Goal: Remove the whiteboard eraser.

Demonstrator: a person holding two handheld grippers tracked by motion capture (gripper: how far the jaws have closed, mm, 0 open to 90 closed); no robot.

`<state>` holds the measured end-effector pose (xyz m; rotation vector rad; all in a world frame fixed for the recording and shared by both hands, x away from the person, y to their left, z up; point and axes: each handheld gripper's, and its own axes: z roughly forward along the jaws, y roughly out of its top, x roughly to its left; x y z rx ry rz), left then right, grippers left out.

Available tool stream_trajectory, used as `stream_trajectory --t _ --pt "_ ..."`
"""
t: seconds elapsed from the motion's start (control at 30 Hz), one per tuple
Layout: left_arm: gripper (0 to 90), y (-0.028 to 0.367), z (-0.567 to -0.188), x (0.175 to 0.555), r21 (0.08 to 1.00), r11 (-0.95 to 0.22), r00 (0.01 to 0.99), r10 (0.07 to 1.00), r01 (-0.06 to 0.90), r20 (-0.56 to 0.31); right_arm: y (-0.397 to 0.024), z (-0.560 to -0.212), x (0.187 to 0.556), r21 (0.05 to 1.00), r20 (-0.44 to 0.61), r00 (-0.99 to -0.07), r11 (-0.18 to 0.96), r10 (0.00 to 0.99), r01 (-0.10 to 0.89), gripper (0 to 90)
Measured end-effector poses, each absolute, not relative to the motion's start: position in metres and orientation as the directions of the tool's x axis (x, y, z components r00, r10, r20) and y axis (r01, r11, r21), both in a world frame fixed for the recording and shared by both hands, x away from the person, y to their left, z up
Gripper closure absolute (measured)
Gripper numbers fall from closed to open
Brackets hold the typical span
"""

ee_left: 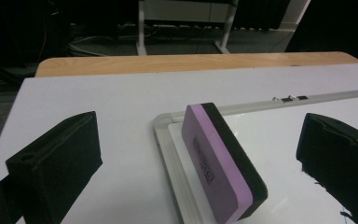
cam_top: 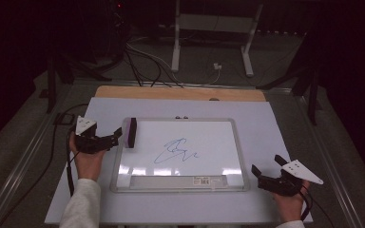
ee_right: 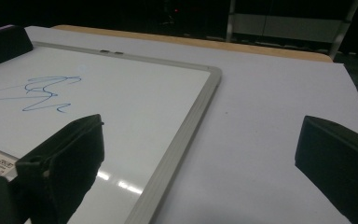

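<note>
Dark room, cables and a metal stand on the floor behind; white table with a wooden strip at its 12 o'clock edge. Whiteboard lies flat mid-table, blue scribble near its centre, barcode label along its 6 o'clock rim.

Eraser, purple back with black felt, sits at the board's 10 o'clock corner, tipped up on a long edge and leaning on the frame. Its long axis runs 12 to 6 in the high view.

Left gripper jaws spread wide, nothing held, tips just at 9 o'clock of the eraser, near but not touching. In the left gripper view the eraser stands between the two jaws, closer to the middle, long axis pointing away from the camera, so the jaws straddle its thin faces.

Right gripper also wide open and empty, at the board's 4 o'clock corner on bare table, well apart from the eraser. In the right gripper view the frame runs between its jaws.

Left hand is clearly nearer. Likely next: ease forward toward 3 o'clock and close across purple and felt faces. Risk: the tilted eraser tips flat if nudged.
</note>
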<state>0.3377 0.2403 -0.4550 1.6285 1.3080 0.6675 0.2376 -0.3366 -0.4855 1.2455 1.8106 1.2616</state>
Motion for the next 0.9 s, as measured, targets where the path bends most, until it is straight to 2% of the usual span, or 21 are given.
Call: stream_trajectory --t 0.9 --pt "0.7 0.217 -0.467 0.367 0.866 -0.04 0.313 0.94 0.498 -0.137 -0.337 -0.486 0.238 0.927 0.045 -0.384 0.104 0.922 0.36 2.0"
